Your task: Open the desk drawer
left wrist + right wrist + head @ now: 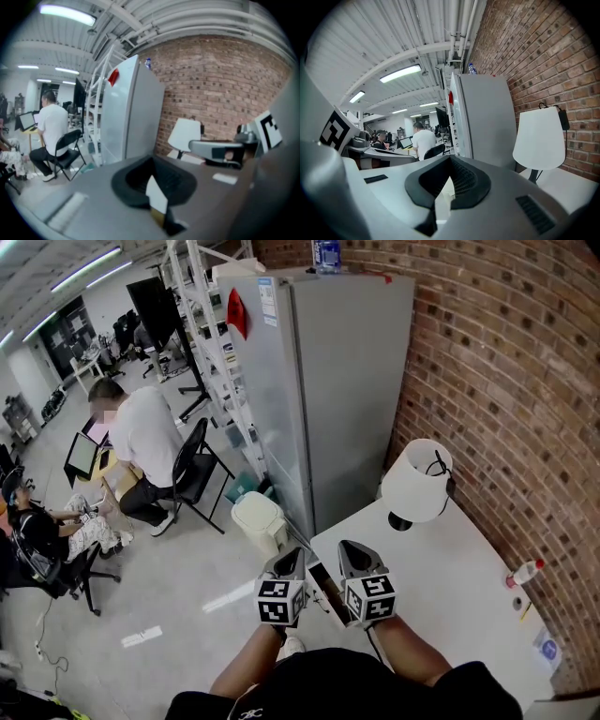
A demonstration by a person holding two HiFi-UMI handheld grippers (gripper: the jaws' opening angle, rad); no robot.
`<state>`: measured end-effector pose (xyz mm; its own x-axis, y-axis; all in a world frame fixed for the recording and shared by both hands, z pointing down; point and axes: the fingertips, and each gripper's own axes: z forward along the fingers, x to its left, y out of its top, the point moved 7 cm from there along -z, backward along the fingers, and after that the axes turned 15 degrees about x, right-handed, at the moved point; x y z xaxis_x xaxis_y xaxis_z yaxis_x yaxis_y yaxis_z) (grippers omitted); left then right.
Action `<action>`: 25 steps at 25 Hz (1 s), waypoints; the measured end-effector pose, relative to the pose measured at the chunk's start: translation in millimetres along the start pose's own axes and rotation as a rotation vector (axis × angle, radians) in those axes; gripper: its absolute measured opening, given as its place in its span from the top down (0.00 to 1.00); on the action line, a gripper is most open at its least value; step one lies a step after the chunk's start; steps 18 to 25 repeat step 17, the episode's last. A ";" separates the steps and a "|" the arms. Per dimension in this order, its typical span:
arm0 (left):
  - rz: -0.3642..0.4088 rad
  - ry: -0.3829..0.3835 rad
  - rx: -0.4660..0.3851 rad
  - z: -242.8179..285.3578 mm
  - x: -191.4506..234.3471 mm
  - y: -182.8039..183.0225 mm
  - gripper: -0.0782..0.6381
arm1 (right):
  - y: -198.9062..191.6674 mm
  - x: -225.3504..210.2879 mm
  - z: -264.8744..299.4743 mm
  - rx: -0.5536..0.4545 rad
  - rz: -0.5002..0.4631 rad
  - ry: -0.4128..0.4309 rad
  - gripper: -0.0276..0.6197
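1. Left gripper (291, 559) hung at 6 o'clock in the head view, jaws pressed together on nothing.
2. Right gripper (356, 554) hung just beside it, at its 3 o'clock, jaws closed too, empty.
3. Desk (450, 587) spread toward 4 o'clock, with a lamp (417, 482) on it at the right gripper's 1 o'clock (drawer itself couldn't be made out).

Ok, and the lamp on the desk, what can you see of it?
The lamp has a plain white, slightly tapered shade on a thin dark stem and a round dark base. It stands upright at the far corner of the white desk, between the grey cabinet and the brick wall. A black cord loops behind the shade. Nothing else touches it.
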<state>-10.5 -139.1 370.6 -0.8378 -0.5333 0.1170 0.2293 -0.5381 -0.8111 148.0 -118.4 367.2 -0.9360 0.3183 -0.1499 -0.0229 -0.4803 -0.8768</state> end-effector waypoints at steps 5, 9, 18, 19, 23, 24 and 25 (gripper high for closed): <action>-0.005 -0.001 -0.003 -3.3 -2.2 1.0 0.90 | -0.7 2.3 -0.9 0.006 -0.004 0.006 0.96; -0.013 0.001 0.000 -6.6 -0.9 -2.6 0.90 | -4.4 8.4 -1.2 0.015 -0.016 0.014 0.96; -0.029 0.001 -0.001 -13.3 4.1 -7.4 0.90 | -6.2 17.6 -1.4 0.032 -0.035 0.022 0.96; -0.029 0.001 -0.001 -13.3 4.1 -7.4 0.90 | -6.2 17.6 -1.4 0.032 -0.035 0.022 0.96; -0.029 0.001 -0.001 -13.3 4.1 -7.4 0.90 | -6.2 17.6 -1.4 0.032 -0.035 0.022 0.96; -0.029 0.001 -0.001 -13.3 4.1 -7.4 0.90 | -6.2 17.6 -1.4 0.032 -0.035 0.022 0.96; -0.029 0.001 -0.001 -13.3 4.1 -7.4 0.90 | -6.2 17.6 -1.4 0.032 -0.035 0.022 0.96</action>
